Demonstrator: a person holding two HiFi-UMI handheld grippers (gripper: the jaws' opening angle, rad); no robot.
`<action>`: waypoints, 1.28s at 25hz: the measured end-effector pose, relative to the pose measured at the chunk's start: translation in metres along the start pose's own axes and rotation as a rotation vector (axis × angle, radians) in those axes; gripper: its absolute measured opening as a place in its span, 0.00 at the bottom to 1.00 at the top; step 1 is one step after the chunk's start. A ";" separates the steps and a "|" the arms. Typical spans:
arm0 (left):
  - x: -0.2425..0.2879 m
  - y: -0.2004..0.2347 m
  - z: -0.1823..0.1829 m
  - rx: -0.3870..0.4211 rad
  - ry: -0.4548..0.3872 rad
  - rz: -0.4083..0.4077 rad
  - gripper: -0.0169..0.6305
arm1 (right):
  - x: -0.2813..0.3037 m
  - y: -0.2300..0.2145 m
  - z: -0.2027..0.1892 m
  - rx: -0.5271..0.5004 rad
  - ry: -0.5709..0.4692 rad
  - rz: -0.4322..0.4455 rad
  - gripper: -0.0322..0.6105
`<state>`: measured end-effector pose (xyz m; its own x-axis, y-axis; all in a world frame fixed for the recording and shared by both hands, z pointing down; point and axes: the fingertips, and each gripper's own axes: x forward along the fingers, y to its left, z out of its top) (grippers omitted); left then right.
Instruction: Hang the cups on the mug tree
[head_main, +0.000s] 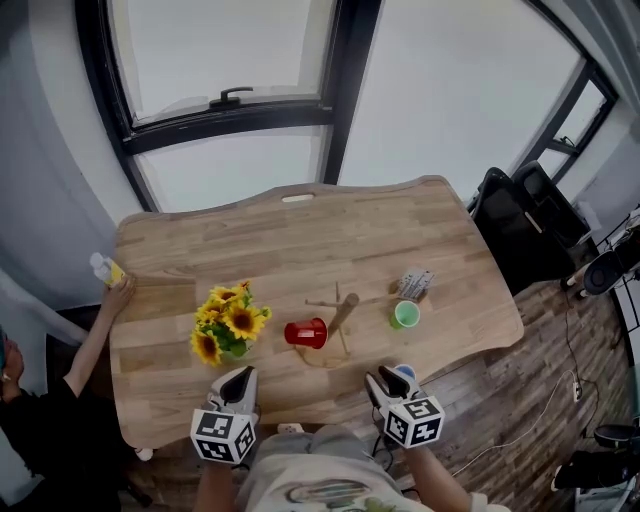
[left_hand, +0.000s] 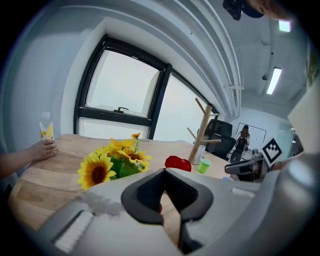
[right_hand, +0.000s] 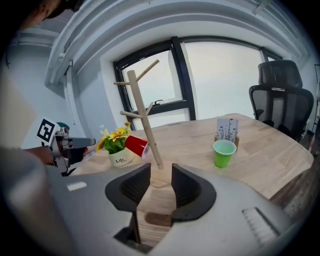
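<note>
Two cups apparently unhung: red cup (head_main: 306, 333) lying at nine o'clock of mug tree (head_main: 343, 312), green cup (head_main: 405, 315) upright at three; left tongs (head_main: 238, 381) pressed together, right tongs (head_main: 387, 382) spread, both empty.

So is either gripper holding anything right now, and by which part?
Nothing is held: the right gripper is open and empty, the left gripper shut on nothing.

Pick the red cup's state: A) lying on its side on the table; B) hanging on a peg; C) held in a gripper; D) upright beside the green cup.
A: the red cup lies on its side on the table by the mug tree's base.
</note>
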<state>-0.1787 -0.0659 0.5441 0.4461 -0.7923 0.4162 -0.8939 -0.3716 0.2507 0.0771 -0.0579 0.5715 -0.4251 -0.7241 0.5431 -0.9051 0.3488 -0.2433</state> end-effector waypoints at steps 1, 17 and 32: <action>0.001 -0.002 -0.001 0.001 0.004 -0.005 0.03 | -0.003 -0.005 -0.005 0.008 0.010 -0.012 0.25; 0.017 -0.029 -0.015 0.015 0.052 -0.067 0.03 | -0.029 -0.059 -0.070 -0.196 0.273 -0.243 0.26; 0.018 -0.020 -0.022 0.007 0.074 -0.050 0.03 | -0.009 -0.073 -0.095 -0.400 0.400 -0.277 0.16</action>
<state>-0.1518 -0.0625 0.5663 0.4922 -0.7347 0.4669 -0.8705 -0.4133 0.2673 0.1486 -0.0207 0.6609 -0.0674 -0.5676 0.8205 -0.8728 0.4320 0.2271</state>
